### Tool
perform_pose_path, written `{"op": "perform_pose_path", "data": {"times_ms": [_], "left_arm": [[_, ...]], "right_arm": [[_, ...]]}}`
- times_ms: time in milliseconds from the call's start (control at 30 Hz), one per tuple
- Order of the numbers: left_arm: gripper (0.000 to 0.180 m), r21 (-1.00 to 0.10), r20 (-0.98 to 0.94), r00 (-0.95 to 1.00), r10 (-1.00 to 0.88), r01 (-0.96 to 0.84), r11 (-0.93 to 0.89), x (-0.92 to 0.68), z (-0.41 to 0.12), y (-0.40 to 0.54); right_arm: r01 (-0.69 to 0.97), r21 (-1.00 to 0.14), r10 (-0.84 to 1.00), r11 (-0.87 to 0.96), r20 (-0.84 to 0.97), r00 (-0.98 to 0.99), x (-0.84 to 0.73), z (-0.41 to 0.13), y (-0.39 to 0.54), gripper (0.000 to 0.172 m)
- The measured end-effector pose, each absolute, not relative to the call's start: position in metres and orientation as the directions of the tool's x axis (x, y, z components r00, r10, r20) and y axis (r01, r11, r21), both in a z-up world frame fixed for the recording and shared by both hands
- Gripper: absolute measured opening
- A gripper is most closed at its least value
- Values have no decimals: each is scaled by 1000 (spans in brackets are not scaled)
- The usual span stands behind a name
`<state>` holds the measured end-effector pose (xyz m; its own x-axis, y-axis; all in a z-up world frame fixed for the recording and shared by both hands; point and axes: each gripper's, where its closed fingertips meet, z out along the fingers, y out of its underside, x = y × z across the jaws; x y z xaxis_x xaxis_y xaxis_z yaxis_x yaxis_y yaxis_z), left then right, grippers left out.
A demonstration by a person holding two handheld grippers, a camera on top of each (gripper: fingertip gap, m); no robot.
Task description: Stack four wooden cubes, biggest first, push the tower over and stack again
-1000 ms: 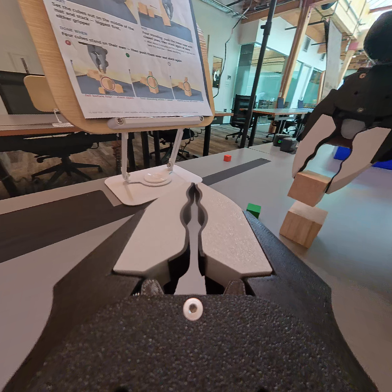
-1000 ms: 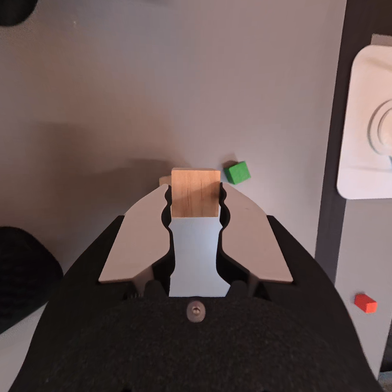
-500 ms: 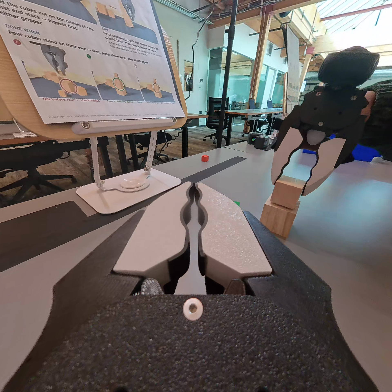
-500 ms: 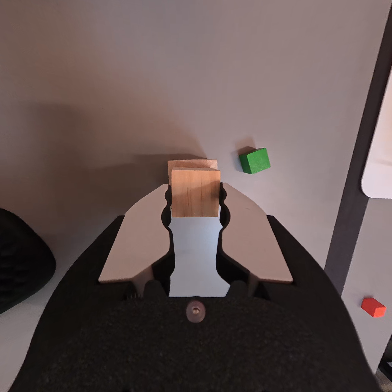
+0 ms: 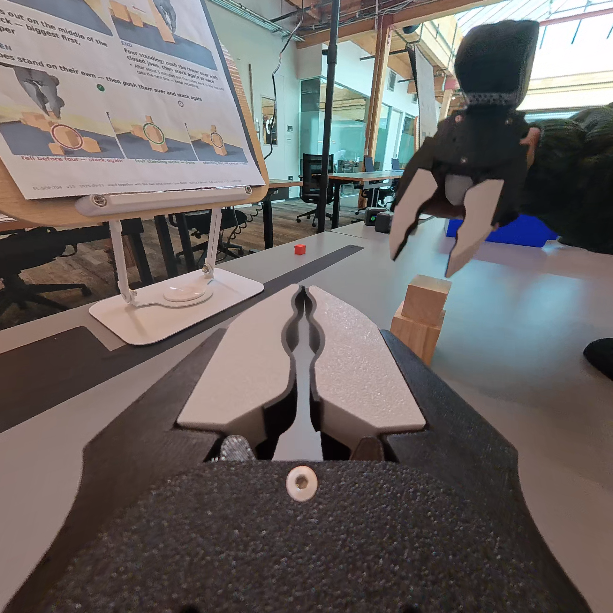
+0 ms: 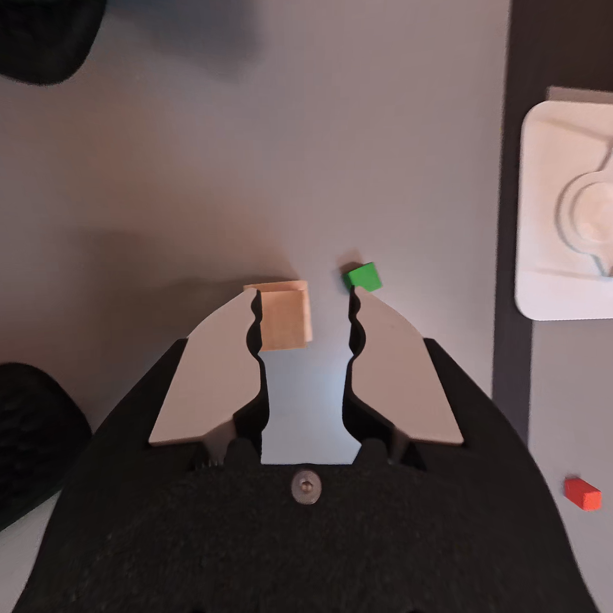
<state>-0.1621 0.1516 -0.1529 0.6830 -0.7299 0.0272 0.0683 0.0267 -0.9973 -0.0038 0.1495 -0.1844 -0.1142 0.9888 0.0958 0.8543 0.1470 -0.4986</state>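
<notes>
Right hand-held gripper (image 5: 428,265) now apart above two stacked wooden cubes (image 5: 421,315); left hand-held gripper (image 5: 303,292) together.

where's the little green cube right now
In the right wrist view, the green cube sits on the grey table, right of the stacked wooden blocks, left of the white stand base.

**Grey table carrying blocks and a stand**

A grey table (image 5: 497,381) with a dark strip (image 5: 315,268) is carrying a white stand base (image 5: 172,308), which is sitting across the strip. A larger wooden block (image 5: 414,335) is bearing a smaller one (image 5: 426,298). A green cube (image 6: 363,277) is lying near them, and a red cube (image 5: 300,249) is lying well apart, beyond the strip.
</notes>
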Motion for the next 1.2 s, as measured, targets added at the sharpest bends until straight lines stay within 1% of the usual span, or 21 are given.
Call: {"op": "perform_pose_path", "data": {"times_ms": [100,167,300,400,667,700,767,833,900,1000,1100,1200], "left_arm": [[0,-998,23,684,-729,58,23,-161,-155,152],[0,-998,23,686,-727,55,21,-161,-155,153],[0,-999,19,685,-728,48,18,-160,-157,153],[0,-999,13,675,-738,40,19,-159,-157,152],[0,-1000,9,660,-751,6,-7,-152,-166,157],[0,-1000,7,660,-751,-1,-10,-152,-168,158],[0,-1000,8,658,-753,-7,-16,-151,-170,158],[0,-1000,5,659,-752,-6,-11,-152,-170,158],[0,-1000,7,661,-750,-2,-11,-152,-169,158],[0,-1000,8,659,-752,1,-10,-152,-169,158],[0,-1000,9,652,-758,11,-3,-152,-167,156],[0,-1000,9,647,-762,23,7,-152,-164,155]], "right_arm": [[853,-503,988,137,135,-79,-5,-177,176,46],[874,-465,986,140,149,-79,-3,-184,194,44],[912,-371,983,177,106,-147,-4,-219,212,44],[922,-321,976,215,87,-198,-7,-245,217,44],[911,-304,960,278,56,-274,-22,-273,214,44],[913,-296,959,282,54,-279,-21,-277,214,41],[914,-288,958,285,53,-281,-21,-280,214,29],[916,-295,961,274,45,-272,-20,-277,214,28],[910,-325,965,259,58,-254,-20,-263,215,27],[902,-366,974,228,80,-213,-19,-226,213,27],[906,-378,981,190,100,-164,-12,-189,203,27],[912,-372,983,173,122,-137,-1,-167,183,27]]}}
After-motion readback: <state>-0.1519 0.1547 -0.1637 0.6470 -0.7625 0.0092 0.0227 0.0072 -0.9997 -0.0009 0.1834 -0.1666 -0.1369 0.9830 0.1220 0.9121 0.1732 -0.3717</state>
